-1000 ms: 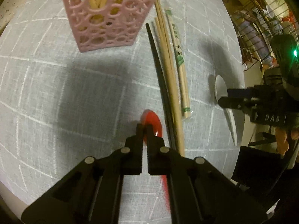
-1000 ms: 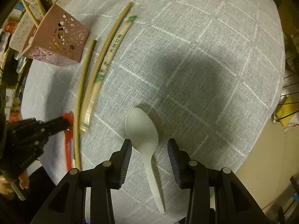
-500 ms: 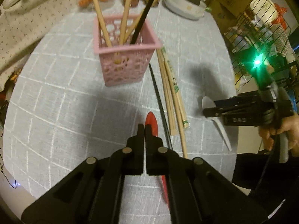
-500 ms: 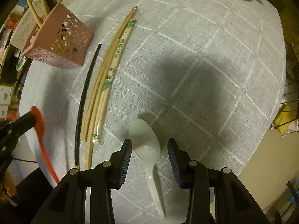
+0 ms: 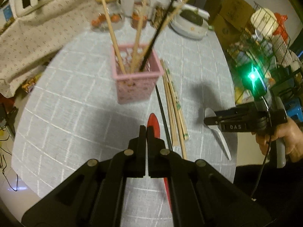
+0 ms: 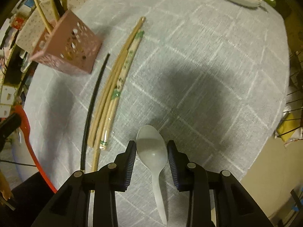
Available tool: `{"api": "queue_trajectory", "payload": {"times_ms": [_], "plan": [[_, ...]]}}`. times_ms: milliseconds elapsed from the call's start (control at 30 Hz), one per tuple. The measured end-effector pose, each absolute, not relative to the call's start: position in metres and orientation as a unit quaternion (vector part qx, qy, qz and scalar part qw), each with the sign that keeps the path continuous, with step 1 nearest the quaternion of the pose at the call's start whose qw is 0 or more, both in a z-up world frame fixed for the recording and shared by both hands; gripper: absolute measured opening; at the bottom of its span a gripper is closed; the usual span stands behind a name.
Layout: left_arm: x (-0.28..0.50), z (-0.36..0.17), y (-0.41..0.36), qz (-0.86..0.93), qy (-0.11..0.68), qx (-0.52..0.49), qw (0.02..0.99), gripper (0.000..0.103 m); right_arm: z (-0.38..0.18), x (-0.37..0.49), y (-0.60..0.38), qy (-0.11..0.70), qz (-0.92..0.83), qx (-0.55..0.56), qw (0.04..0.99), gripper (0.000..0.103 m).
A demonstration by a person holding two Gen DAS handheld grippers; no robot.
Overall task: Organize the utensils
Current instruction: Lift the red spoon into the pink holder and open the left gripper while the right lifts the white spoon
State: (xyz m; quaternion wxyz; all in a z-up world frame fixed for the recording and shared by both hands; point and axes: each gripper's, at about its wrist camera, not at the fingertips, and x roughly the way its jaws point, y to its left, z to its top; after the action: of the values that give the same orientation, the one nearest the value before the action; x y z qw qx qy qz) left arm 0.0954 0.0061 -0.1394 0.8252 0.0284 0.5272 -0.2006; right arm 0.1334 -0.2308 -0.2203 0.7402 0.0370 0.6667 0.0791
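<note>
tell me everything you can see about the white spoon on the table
The white spoon looks like thin, slightly translucent plastic: an oval bowl facing up and a narrow tapering handle. It lies flat on the grey checked tablecloth, near the table's edge, to the right of the loose chopsticks in the right wrist view. The right gripper straddles its bowl, jaws closing, pads at or almost on its rim. No cracks or stains are visible.
</note>
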Motion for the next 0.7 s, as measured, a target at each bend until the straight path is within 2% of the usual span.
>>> {"api": "queue_trajectory", "payload": {"times_ms": [367,700], "plan": [[0.092,-0.075,0.014,-0.165,0.394,0.023,0.904,0.001,-0.125,0.124,-0.218,0.533,0.081,0.032,0.842,0.034],[0.098,-0.036,0.023,-0.1,0.229,-0.008,0.968,0.001,-0.11,0.131,-0.206,0.5,0.099,0.039,0.86,0.034]]}}
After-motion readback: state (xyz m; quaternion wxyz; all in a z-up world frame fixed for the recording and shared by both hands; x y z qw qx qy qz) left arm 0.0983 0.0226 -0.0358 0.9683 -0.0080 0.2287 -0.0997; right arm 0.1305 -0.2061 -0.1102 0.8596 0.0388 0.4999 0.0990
